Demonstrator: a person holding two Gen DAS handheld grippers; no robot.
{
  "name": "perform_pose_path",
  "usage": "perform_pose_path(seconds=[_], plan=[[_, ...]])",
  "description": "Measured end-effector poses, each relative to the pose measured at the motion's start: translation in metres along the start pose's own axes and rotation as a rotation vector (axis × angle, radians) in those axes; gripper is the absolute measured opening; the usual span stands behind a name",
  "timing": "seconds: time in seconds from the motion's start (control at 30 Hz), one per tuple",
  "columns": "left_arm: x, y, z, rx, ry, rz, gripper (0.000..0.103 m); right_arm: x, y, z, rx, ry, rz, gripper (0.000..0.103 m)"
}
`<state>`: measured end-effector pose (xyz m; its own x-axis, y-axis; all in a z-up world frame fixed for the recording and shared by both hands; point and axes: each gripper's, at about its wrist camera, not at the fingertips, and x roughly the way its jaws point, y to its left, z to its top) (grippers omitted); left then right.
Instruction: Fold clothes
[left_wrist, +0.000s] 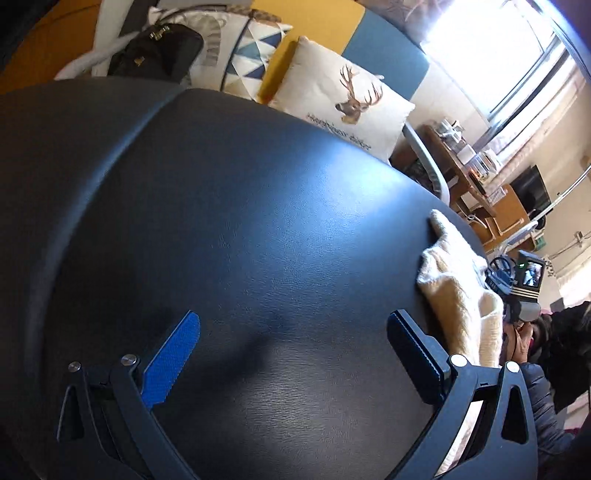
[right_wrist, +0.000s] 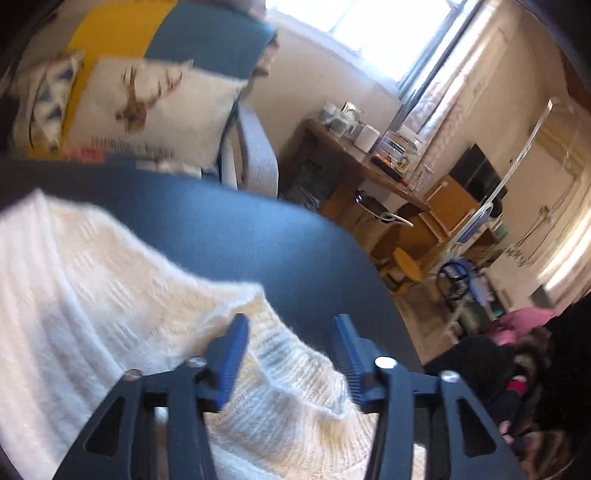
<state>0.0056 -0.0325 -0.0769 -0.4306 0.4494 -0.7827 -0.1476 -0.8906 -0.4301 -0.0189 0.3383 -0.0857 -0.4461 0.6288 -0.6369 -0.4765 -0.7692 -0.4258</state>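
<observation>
— Right wrist view: where is the sweater (right_wrist: 110, 280)?
— It lies on the dark table (right_wrist: 258, 229), its ribbed hem between the right gripper (right_wrist: 291, 354)'s parted fingers, unpinched.
— And the left gripper (left_wrist: 295, 354)?
— It gapes wide over bare tabletop, holding nothing; the sweater lies just beside its right finger.

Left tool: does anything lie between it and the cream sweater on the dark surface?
Nothing visible does. The left tool stands open over bare dark surface, and the cream sweater lies just beyond its right finger, with only bare surface between them.
</observation>
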Motion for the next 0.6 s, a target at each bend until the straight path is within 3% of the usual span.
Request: perform_pose_path(seconds=[0.03, 0.07, 0.2, 0.23, 0.3, 0.33, 0.4, 0.43, 0.53, 0.6], plan=[[0.001, -0.003, 0.0, 0.002, 0.001, -0.008, 0.103, -0.004, -0.008, 0.0, 0.033, -0.012, 0.026, 0.088], [0.001, -0.006, 0.0, 0.008, -0.001, -0.015, 0.103, 0.003, -0.011, -0.002, 0.045, 0.013, 0.045, 0.098], [-0.004, -0.032, 0.0, 0.063, -0.009, -0.047, 0.103, 0.008, -0.023, -0.004, 0.116, 0.075, 0.145, 0.096], [-0.007, -0.044, 0.001, 0.113, -0.019, -0.041, 0.103, -0.007, -0.034, -0.003, 0.164, 0.029, 0.192, 0.096], [-0.008, -0.068, 0.002, 0.224, -0.045, -0.008, 0.103, -0.038, -0.053, -0.003, 0.288, -0.006, 0.333, 0.098], [-0.007, -0.079, 0.004, 0.266, -0.049, -0.008, 0.103, -0.043, -0.058, -0.005, 0.349, 0.069, 0.493, 0.099], [-0.003, -0.094, 0.008, 0.304, -0.033, -0.051, 0.103, -0.049, -0.054, -0.013, 0.406, 0.172, 0.714, 0.099], [-0.001, -0.1, 0.009, 0.314, -0.025, -0.061, 0.103, -0.048, -0.047, -0.015, 0.388, 0.211, 0.771, 0.099], [0.0, -0.118, 0.01, 0.334, -0.008, -0.106, 0.103, -0.043, -0.018, -0.016, 0.295, 0.298, 0.703, 0.098], [-0.008, -0.121, 0.006, 0.347, -0.018, -0.129, 0.103, -0.031, 0.001, -0.015, 0.214, 0.334, 0.576, 0.098]])
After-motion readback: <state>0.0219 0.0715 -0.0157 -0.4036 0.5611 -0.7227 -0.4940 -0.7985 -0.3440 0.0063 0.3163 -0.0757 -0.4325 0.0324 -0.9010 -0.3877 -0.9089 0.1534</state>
